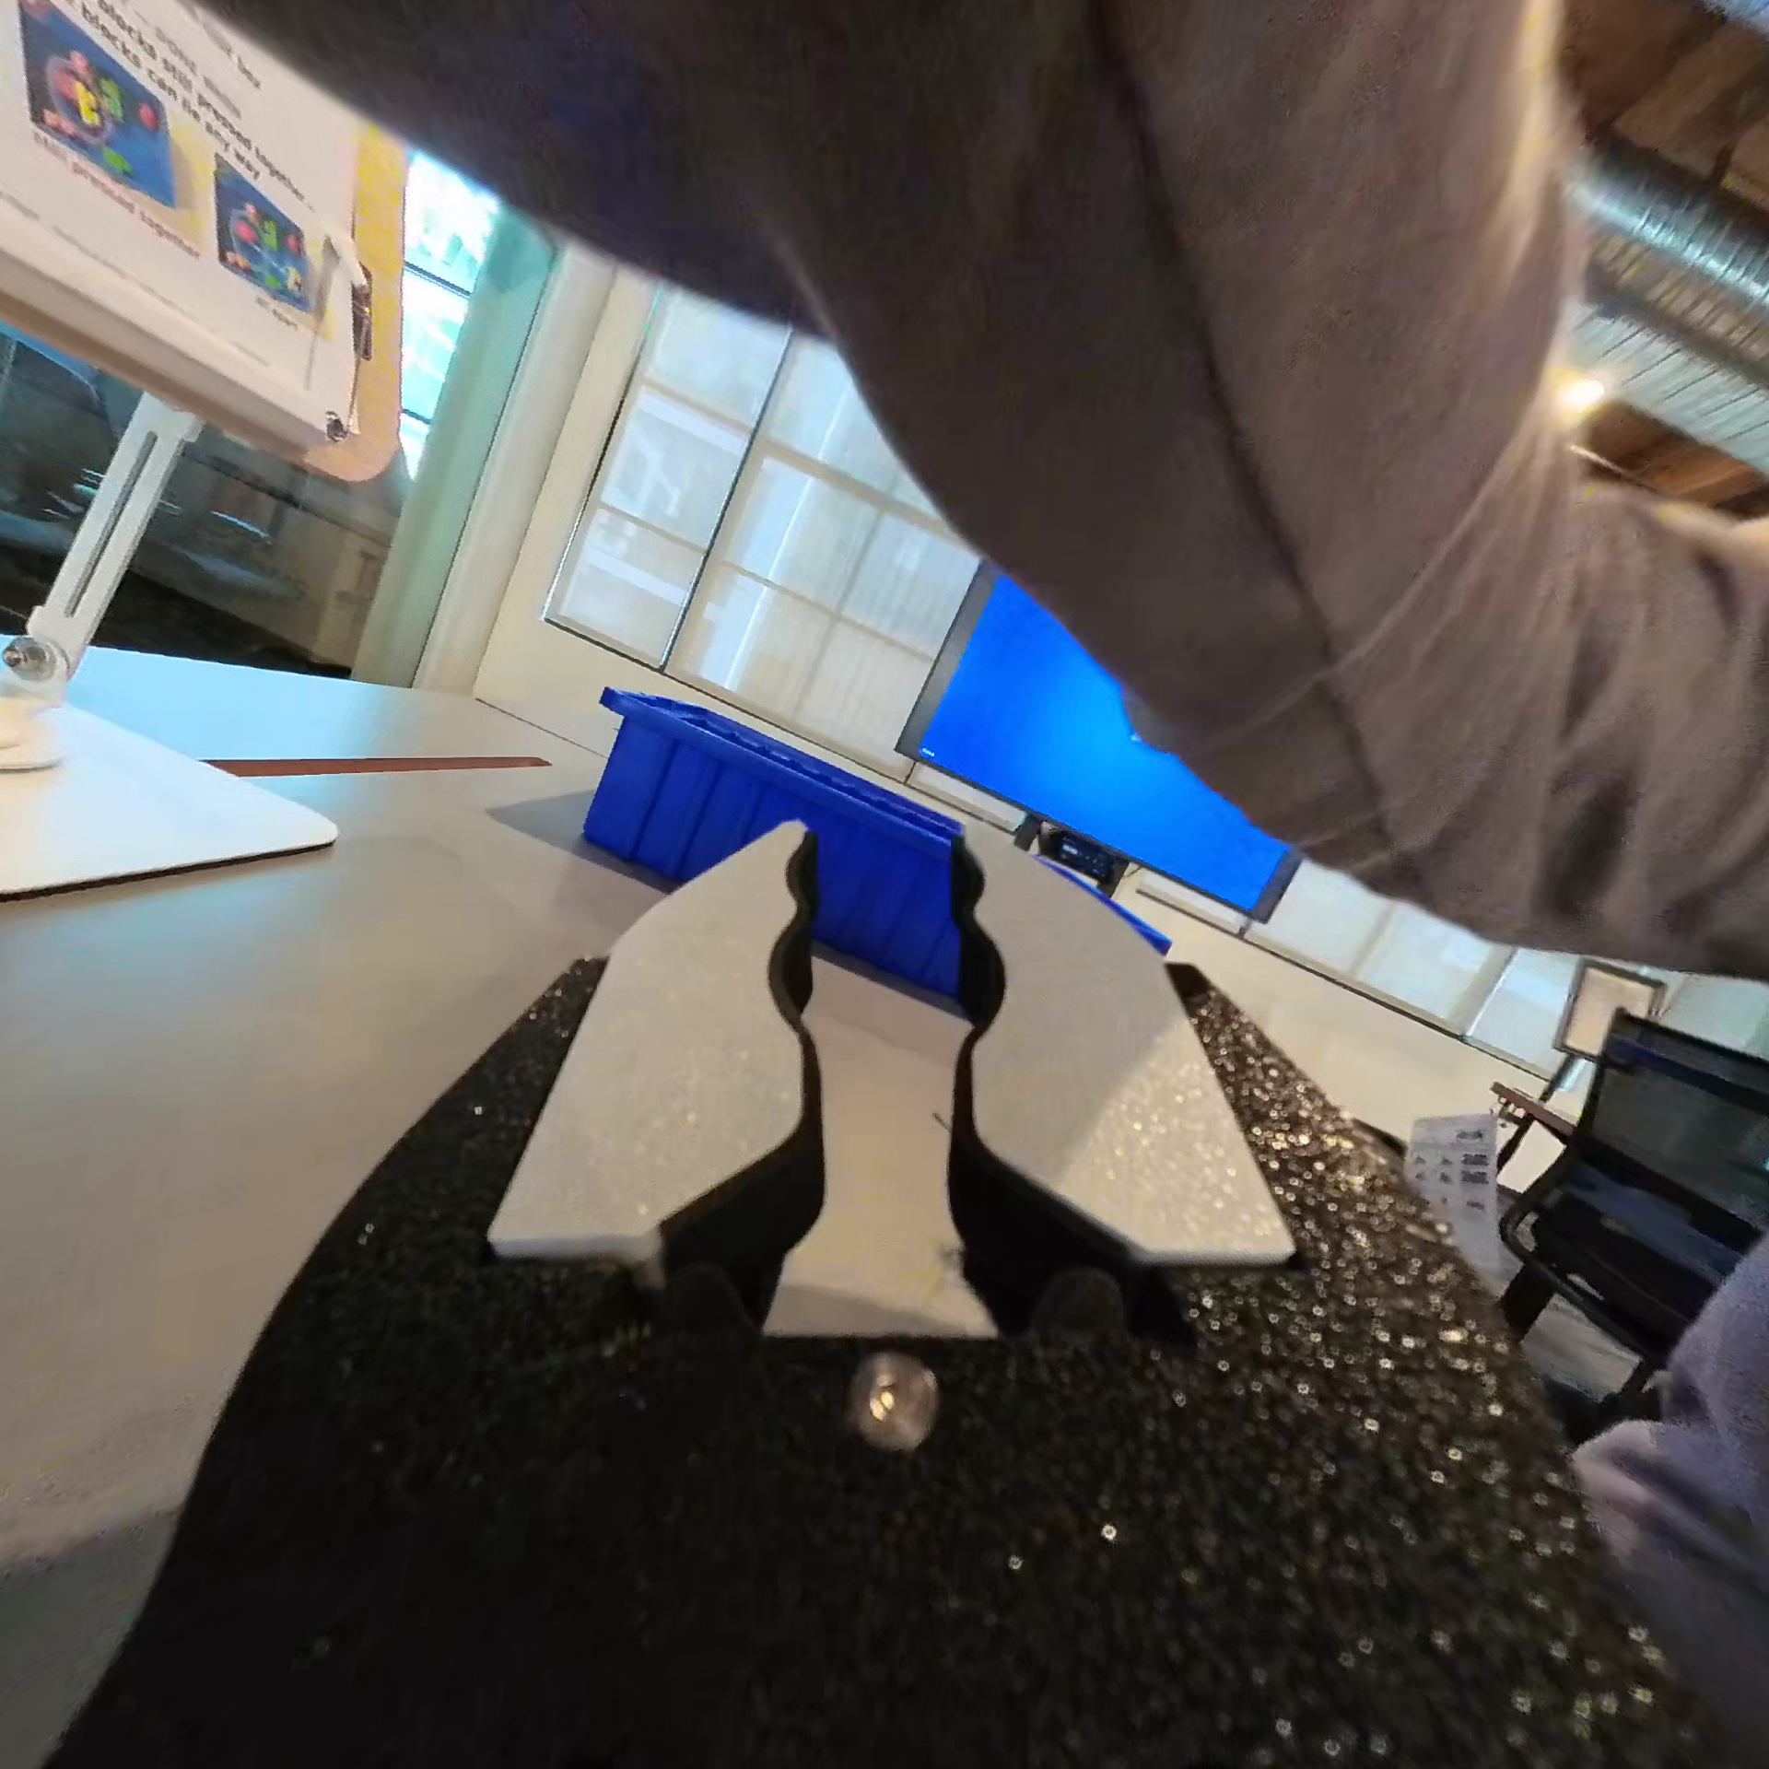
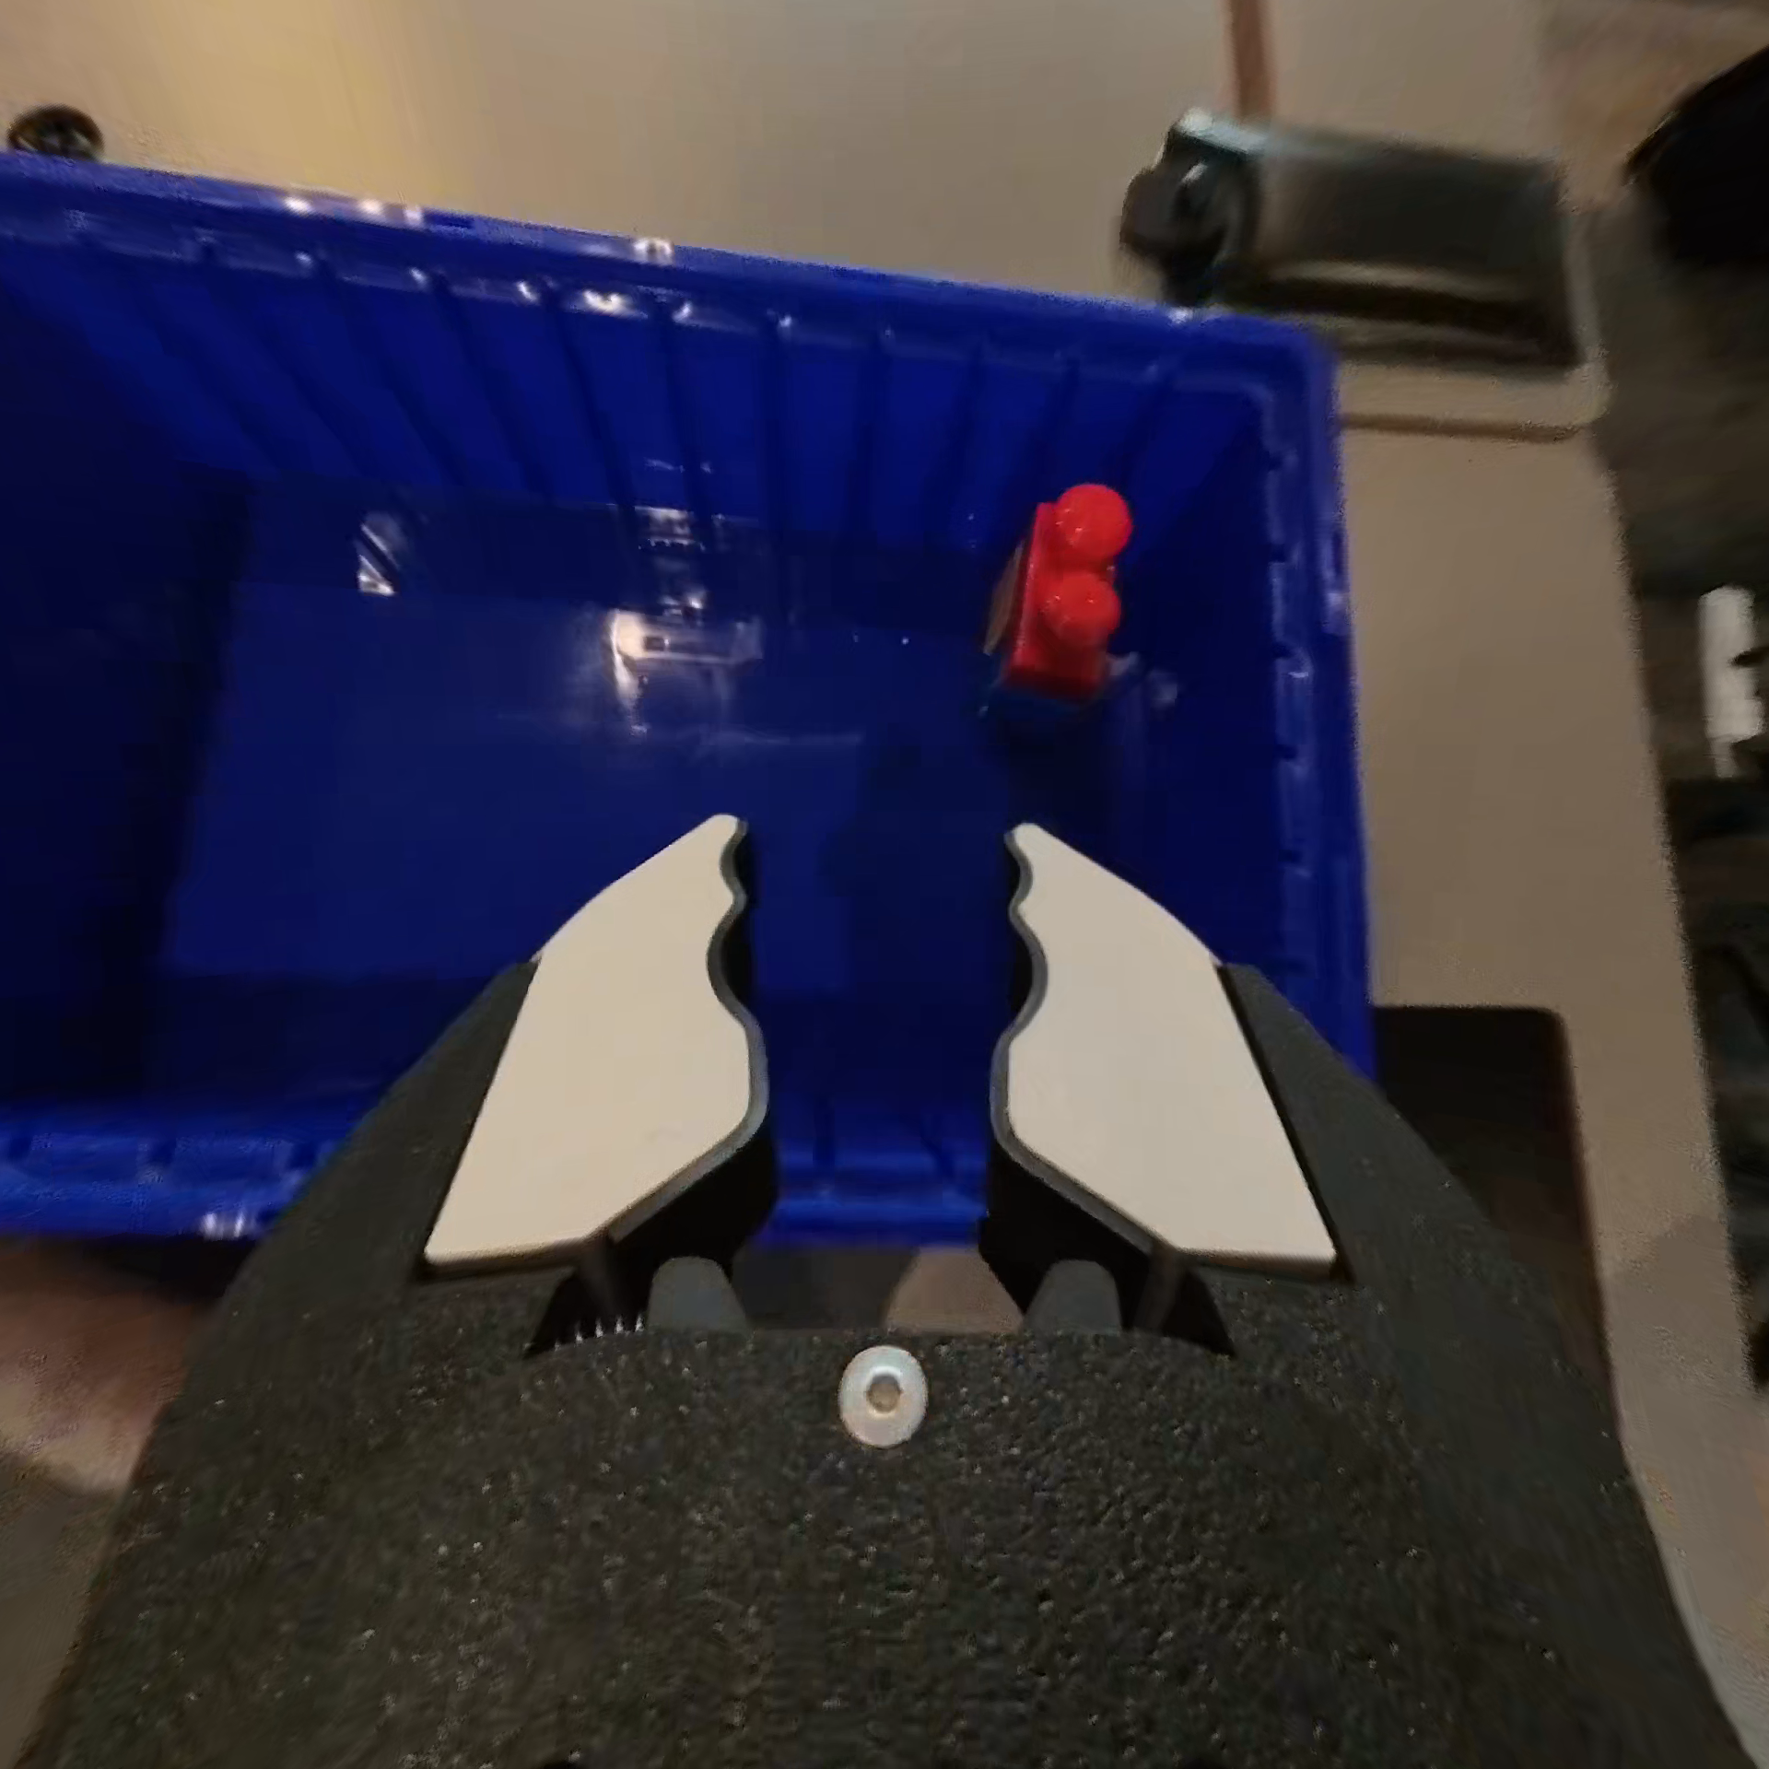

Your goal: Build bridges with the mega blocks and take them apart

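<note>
A blue plastic bin (image 2: 1302, 727) fills the right wrist view. One red two-stud block (image 2: 1058, 603) lies on its side near the bin's far right corner. My right gripper (image 2: 876, 842) hangs over the bin's near half, open and empty, with the red block ahead and to the right. In the left wrist view the same blue bin (image 1: 727, 814) stands on the grey table just past my left gripper (image 1: 881, 852). The left gripper is low over the table, open and empty. The bin's inside is hidden in that view.
A white stand with an instruction sheet (image 1: 172, 211) sits at the table's left on a white base (image 1: 144, 823). A person's grey sleeve (image 1: 1244, 383) crosses above the left gripper. A blue screen (image 1: 1072, 747) stands behind. A dark blurred object (image 2: 1359, 249) lies beyond the bin. The grippers' ends are close to 30 cm from one another. The red two-stud block (image 2: 1058, 603) is about 12 cm from my right fingertips and 40 cm from my left.
</note>
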`<state>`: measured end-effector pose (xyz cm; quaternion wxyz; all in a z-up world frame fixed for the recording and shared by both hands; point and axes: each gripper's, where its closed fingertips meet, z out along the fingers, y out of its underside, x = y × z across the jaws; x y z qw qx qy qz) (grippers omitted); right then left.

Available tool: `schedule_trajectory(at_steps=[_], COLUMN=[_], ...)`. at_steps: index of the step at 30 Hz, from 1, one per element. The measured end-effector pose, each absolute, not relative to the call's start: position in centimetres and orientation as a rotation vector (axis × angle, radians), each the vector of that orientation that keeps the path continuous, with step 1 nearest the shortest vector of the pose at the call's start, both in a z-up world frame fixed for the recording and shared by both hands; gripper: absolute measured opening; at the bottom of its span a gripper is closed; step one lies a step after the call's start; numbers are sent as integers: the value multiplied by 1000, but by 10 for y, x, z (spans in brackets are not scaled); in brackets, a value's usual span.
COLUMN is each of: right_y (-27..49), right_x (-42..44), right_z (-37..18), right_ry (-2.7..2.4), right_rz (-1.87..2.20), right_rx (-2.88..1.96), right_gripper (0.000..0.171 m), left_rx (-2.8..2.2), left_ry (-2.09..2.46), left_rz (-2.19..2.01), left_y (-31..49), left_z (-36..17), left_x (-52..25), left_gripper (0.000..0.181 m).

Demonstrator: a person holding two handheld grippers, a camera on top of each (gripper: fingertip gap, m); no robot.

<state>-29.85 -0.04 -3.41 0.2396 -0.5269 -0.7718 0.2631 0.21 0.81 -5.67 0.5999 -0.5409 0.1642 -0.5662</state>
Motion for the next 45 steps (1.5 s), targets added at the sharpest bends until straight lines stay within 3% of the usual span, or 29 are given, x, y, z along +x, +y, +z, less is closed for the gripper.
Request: schedule_trajectory(at_steps=[12,15,21,25,31,35,41,45], right_y=[22,33,40,34,27,58,68,56], right_x=[-398,-406,-407,-392,-297,-183,-25,31], right_z=[-115,-128,-137,-104,2,38,5,-36], right_ry=[-2207,-2234,-2251,-2252,-1975,-1603,-1144,-1001], right_rz=[389,253,102,116,427,484,618,711], right_rx=[-1652,-1639,-1582,-1468,-1271,-1270,-1343,-1339], right_gripper=[66,49,38,37,37,36,36,36], left_rx=[-1269,-1246,-1231,-1242,-1232,-1237,-1245,-1245], left_ry=[395,349,312,333,313,319,330,319], left_rz=[-1321,-1342,-1365,-1369,-1388,-1397,-1405,-1399], left_y=[10,13,16,15,15,15,15,16], left_z=[-58,-55,-53,-54,-53,-54,-55,-55], left_x=[7,1,-4,-2,-5,-4,-1,-2], left_gripper=[25,25,25,25,26,27,30,35])
